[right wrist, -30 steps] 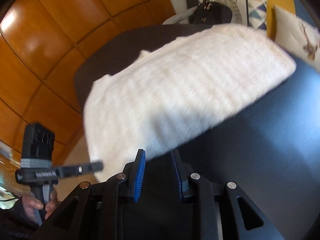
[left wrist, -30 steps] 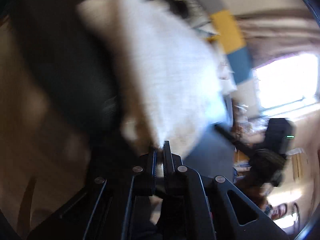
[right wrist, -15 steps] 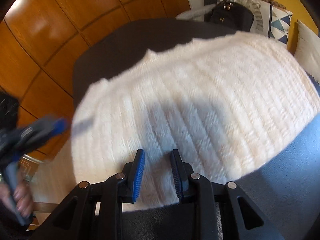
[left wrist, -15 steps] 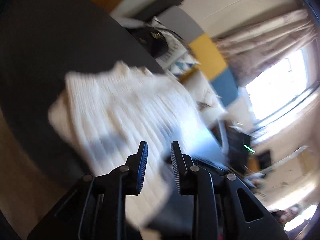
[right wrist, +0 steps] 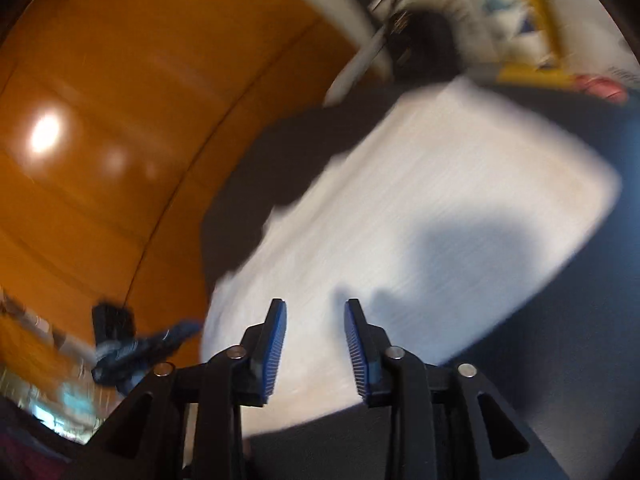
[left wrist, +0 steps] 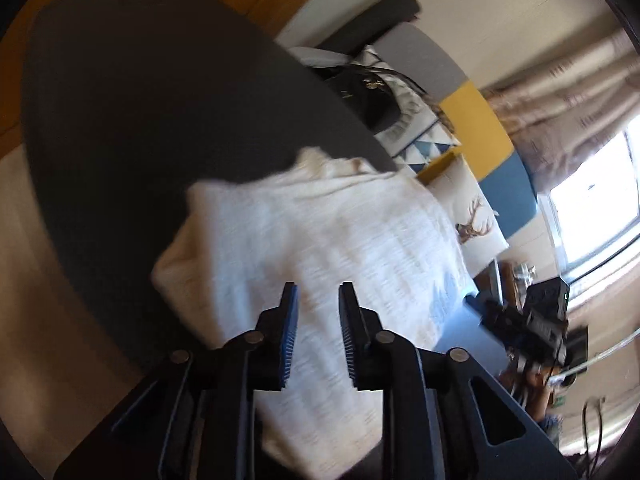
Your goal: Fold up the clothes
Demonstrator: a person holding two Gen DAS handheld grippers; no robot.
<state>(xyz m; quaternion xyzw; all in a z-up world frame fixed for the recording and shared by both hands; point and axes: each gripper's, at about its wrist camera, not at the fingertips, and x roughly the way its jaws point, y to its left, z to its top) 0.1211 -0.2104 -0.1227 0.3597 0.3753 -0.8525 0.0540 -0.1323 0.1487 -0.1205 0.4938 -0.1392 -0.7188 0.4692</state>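
The cream knitted garment (left wrist: 320,248) lies as a folded slab on the dark table (left wrist: 132,112), and all places here are given from this garment. It is longer than it is wide. In the left wrist view its long axis runs from the near edge of the table, under the fingers, away toward the black handbag (left wrist: 366,94) and the cushions behind the far edge. In the right wrist view the same slab runs slanting from lower left to upper right.

The left gripper (left wrist: 316,340) hangs over the near end of the garment and points down at it on a slant. Its jaws stand a little apart and nothing is between them; only the knit is seen through the gap, and the pads do not press on it. The right gripper (right wrist: 316,344) is also above the near part of the garment, toward its long side, and points down in about the same slant. Its jaws are opening, and no cloth is between them. This view is strongly blurred, so how high the pads stand over the knit cannot be told.

Both hands look about equally near to the garment, each over its own side of the near end. In the left wrist view the right hand's tool (left wrist: 536,320) shows beyond the garment's right edge, clear of the cloth. The next fold probably depends on taking one short end and carrying it along the long axis.
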